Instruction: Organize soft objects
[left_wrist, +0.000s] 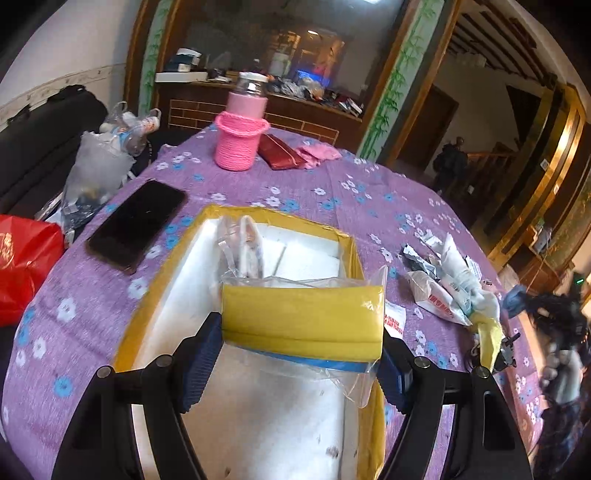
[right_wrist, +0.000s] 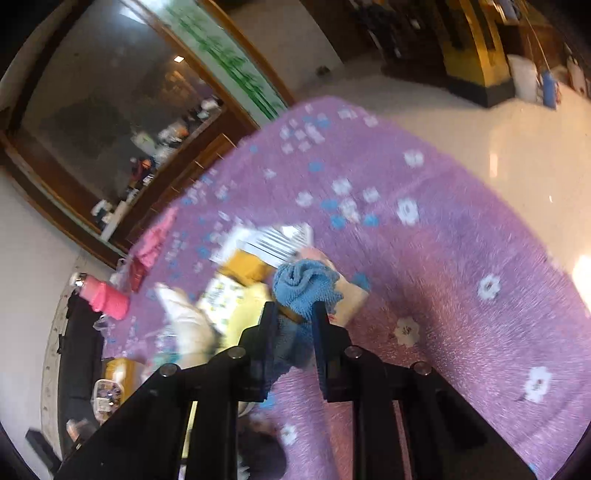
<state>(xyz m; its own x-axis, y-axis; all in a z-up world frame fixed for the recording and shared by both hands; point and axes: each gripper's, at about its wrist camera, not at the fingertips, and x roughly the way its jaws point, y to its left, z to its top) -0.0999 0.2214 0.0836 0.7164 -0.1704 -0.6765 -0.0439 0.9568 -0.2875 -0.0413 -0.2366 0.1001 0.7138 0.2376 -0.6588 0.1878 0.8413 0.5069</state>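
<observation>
left wrist: close above box (left_wrist: 236, 236), facing cabinet | right wrist: tilted, low | shared: purple tablecloth (right_wrist: 443, 258)

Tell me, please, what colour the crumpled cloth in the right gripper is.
Light blue crumpled terry cloth; right wrist view shows it best.

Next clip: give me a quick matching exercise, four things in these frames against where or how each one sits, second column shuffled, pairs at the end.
Things:
1. yellow sponge in a clear bag
2. blue cloth
3. black phone
4. pink knitted bottle sleeve

Places or states:
A. lying flat on the purple tablecloth, left of the foam box
B. pinched in the right gripper
C. standing upright at the far side of the table
D. gripped by the left gripper over the foam box

Pairs: 1-D, 2-B, 3-A, 4-C
</observation>
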